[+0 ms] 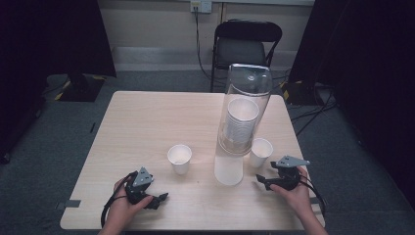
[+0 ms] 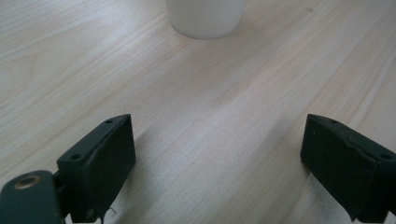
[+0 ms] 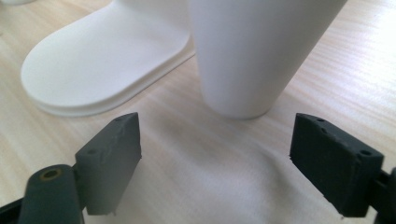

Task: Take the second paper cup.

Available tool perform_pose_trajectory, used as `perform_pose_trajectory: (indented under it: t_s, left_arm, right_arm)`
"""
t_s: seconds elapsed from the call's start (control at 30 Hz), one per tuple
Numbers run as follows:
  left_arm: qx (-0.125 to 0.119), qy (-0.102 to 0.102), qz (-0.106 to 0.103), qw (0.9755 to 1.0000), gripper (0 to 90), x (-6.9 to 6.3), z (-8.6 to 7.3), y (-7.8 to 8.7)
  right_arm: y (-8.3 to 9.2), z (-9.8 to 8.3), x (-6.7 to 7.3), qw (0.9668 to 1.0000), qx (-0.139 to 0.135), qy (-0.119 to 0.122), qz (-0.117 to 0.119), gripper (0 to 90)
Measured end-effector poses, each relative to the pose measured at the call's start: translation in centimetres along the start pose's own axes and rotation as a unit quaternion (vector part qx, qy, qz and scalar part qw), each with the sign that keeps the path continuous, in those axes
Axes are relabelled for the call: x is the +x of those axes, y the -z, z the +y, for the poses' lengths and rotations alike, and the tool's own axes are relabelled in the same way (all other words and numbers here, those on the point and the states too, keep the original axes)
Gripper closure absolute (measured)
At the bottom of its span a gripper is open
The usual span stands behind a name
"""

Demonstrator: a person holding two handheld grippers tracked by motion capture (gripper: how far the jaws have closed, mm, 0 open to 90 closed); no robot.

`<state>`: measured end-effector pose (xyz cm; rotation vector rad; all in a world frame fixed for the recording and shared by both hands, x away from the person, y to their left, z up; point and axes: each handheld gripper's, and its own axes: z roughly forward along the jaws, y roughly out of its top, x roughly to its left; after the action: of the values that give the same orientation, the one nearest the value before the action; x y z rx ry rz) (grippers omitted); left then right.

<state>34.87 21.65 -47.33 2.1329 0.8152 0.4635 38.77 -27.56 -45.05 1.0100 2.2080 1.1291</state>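
A clear tube dispenser (image 1: 243,110) holding a stack of white paper cups stands upright on a white base (image 1: 228,171) at the table's middle right. One white paper cup (image 1: 179,159) stands left of it and another (image 1: 260,152) to its right. My right gripper (image 1: 259,180) rests just in front of the right cup; in the right gripper view its jaws (image 3: 215,154) stand open, with the cup (image 3: 252,51) just beyond them, untouched, and the base (image 3: 102,60) to the left. My left gripper (image 1: 161,199) lies near the front edge, open (image 2: 217,154) over bare wood, with the left cup (image 2: 205,16) farther ahead.
The light wooden table (image 1: 147,117) has bare room across its left and far parts. A black chair (image 1: 247,46) stands behind the far edge. Dark curtains flank both sides, and cables run over the grey floor at the right.
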Motion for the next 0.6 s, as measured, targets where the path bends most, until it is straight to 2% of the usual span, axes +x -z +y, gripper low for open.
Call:
perform_pose_trajectory:
  t_s: [0.23,0.6]
  left_arm:
    - [0.000,0.000,0.000,1.0000,9.6,0.0,0.0,0.0]
    - [0.000,-0.001,0.000,1.0000,9.6,0.0,0.0,0.0]
  right_arm:
    - [0.8,-0.9,0.5,0.9998,0.005,-0.008,0.015,15.0]
    - [2.1,-2.3,0.5,0.9997,0.005,-0.020,0.015,14.9]
